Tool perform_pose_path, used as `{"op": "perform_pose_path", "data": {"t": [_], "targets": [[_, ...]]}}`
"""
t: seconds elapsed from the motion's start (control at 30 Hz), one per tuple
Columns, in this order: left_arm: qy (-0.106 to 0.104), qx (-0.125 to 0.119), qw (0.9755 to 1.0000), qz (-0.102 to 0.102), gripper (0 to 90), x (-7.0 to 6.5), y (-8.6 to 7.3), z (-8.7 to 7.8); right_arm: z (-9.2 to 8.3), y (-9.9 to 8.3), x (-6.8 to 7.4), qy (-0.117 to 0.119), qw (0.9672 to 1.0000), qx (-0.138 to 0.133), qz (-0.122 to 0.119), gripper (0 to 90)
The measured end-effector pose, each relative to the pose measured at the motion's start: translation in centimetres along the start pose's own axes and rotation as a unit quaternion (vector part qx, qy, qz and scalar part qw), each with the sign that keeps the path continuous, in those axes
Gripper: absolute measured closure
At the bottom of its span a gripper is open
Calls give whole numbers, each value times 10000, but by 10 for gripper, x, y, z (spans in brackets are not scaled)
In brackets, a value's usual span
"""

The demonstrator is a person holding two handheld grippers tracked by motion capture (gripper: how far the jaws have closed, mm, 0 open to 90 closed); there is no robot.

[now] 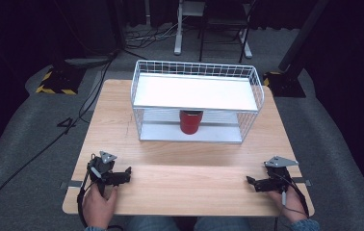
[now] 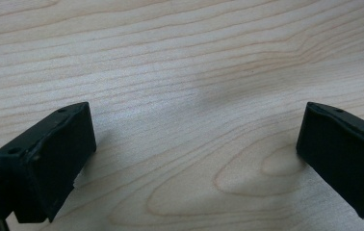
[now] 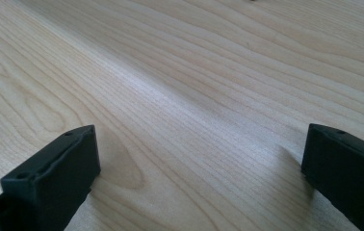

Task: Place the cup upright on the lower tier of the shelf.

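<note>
Left tongs [image 1: 122,174] at 7 o'clock on wooden surface [image 1: 180,180], jaws apart, nothing but bare wood grain between them in left gripper view [image 2: 197,159]. Right tongs [image 1: 256,184] at 5 o'clock, resting low on same surface, jaws spread wide and empty, confirmed in right gripper view [image 3: 199,163]. Red cylindrical cup [image 1: 190,121] upright at 12 o'clock on lower tier of white wire shelf rack [image 1: 197,91], well apart from both tongs.
</note>
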State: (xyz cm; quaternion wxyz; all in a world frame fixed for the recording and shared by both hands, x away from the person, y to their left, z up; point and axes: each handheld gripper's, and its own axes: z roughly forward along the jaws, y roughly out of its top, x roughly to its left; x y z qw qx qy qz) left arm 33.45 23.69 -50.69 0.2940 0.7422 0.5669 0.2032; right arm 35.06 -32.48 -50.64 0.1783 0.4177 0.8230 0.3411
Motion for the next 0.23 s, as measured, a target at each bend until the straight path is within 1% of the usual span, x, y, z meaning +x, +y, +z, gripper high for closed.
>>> {"op": "perform_pose_path", "data": {"t": [0.23], "targets": [[0,0,10000,2,4,0,0,0,0,0,0,-16,10000,-6,25,2]]}}
